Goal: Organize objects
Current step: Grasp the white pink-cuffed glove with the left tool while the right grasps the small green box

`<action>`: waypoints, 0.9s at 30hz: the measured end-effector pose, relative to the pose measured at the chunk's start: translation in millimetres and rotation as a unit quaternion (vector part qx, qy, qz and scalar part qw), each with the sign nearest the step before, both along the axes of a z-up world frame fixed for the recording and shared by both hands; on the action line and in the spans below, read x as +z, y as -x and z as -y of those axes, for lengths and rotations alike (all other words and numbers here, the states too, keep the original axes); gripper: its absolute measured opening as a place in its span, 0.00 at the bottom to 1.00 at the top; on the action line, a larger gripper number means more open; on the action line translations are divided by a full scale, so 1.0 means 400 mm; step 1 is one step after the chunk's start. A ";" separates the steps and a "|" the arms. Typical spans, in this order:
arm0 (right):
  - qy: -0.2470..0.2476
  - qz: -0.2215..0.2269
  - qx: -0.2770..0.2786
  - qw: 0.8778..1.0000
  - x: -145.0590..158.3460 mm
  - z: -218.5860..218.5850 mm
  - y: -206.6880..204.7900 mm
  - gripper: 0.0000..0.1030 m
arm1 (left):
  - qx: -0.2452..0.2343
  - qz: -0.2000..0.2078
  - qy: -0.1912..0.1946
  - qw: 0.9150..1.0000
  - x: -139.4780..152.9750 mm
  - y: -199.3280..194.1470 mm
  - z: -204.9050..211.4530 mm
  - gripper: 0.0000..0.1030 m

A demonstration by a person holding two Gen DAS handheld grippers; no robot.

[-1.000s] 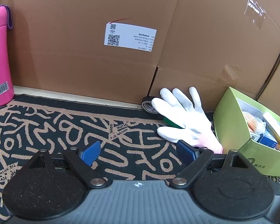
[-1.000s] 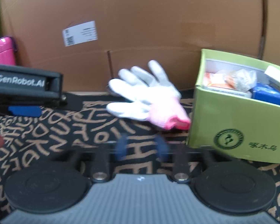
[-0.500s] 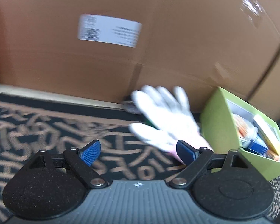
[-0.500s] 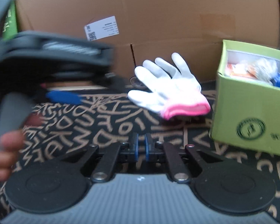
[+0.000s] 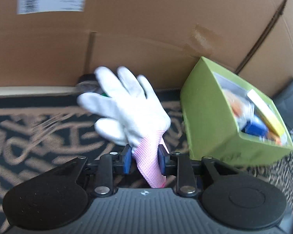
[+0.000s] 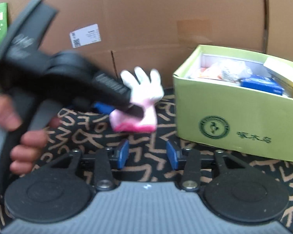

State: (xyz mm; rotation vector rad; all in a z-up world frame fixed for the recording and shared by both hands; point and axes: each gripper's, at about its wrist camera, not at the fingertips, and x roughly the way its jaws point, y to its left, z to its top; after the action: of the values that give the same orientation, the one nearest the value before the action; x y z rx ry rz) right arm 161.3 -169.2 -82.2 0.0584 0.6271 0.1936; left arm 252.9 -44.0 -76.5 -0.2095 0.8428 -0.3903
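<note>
The left gripper point(image 5: 144, 160) is clamped on the pink knit cuff of the white fabric work glove point(image 5: 127, 107), which hangs over the black-and-tan patterned mat point(image 5: 39, 132). The right gripper point(image 6: 147, 154) is wide open with nothing in it. My guess: the floppy glove could slip out or snag the rim of the green cardboard box point(image 5: 203, 117), which is already crowded. A dark tape roll point(image 5: 86, 81) sits behind the glove by the brown cardboard wall point(image 5: 146, 29).

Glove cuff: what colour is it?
Pink on the glove, darker pink at the hem; clearest in the left wrist view.
</note>
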 end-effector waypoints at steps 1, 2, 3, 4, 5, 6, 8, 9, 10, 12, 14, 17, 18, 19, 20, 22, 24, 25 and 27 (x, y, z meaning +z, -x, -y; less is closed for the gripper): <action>-0.002 0.001 0.004 1.000 0.001 -0.008 -0.002 0.41 | 0.007 0.000 -0.002 1.000 0.006 0.026 -0.024 0.28; -0.001 0.004 0.010 1.000 0.002 -0.018 -0.004 0.41 | 0.012 0.003 0.000 1.000 0.012 0.049 -0.045 0.28; 0.002 0.005 0.015 1.000 0.003 -0.028 -0.008 0.41 | 0.015 0.007 0.005 1.000 0.018 0.077 -0.070 0.28; 0.003 0.007 0.021 1.000 0.004 -0.039 -0.013 0.42 | 0.018 0.006 0.008 1.000 0.022 0.098 -0.096 0.28; 0.004 0.009 0.027 1.000 0.008 -0.052 -0.014 0.46 | 0.024 0.003 0.013 1.000 0.026 0.124 -0.120 0.28; 0.009 0.012 0.030 0.999 0.010 -0.061 -0.018 0.47 | 0.033 0.000 0.020 0.999 0.030 0.150 -0.146 0.28; 0.018 0.021 0.031 0.999 0.017 -0.080 -0.021 0.47 | 0.040 0.008 0.032 0.999 0.039 0.194 -0.193 0.28; 0.022 0.027 0.030 0.999 0.024 -0.089 -0.024 0.47 | 0.046 0.011 0.027 0.999 0.041 0.217 -0.214 0.28; 0.021 0.034 0.025 0.999 0.036 -0.088 -0.028 0.47 | 0.057 0.013 0.018 0.998 0.045 0.227 -0.226 0.28; 0.020 0.049 0.023 0.998 0.053 -0.113 -0.052 0.51 | 0.077 0.019 -0.007 0.997 0.044 0.245 -0.246 0.28; 0.040 0.066 0.042 0.996 0.067 -0.153 -0.096 0.82 | 0.087 0.021 -0.013 0.996 0.042 0.252 -0.266 0.28; 0.098 0.065 0.052 0.992 0.061 -0.199 -0.196 0.84 | 0.093 0.019 0.010 0.995 0.038 0.250 -0.283 0.44; 0.109 0.051 0.051 0.991 0.054 -0.204 -0.238 0.84 | 0.097 0.023 0.014 0.995 0.039 0.249 -0.286 0.59; 0.115 0.034 0.054 0.991 0.046 -0.205 -0.274 0.84 | 0.104 0.027 0.011 0.994 0.037 0.243 -0.281 0.66; 0.121 0.020 0.054 0.991 0.038 -0.205 -0.307 0.84 | 0.108 0.034 0.006 0.994 0.039 0.238 -0.279 0.66; 0.139 -0.002 0.056 0.989 0.018 -0.201 -0.355 0.85 | 0.101 0.039 0.001 0.994 0.041 0.224 -0.275 0.68; 0.138 -0.019 0.050 0.989 0.001 -0.187 -0.382 0.82 | 0.097 0.035 0.003 0.995 0.040 0.206 -0.269 0.69; 0.140 -0.015 0.043 0.989 0.001 -0.179 -0.377 0.67 | 0.094 0.034 0.003 0.995 0.038 0.200 -0.266 0.71; 0.149 -0.006 0.049 0.988 0.013 -0.176 -0.348 0.47 | 0.085 0.035 -0.004 0.996 0.032 0.183 -0.260 0.75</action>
State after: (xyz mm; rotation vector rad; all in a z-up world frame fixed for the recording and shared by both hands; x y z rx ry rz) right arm 300.4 -98.6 -77.0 -0.2597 0.6653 0.1931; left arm 179.9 60.0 -63.7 -0.2569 0.7503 -0.2342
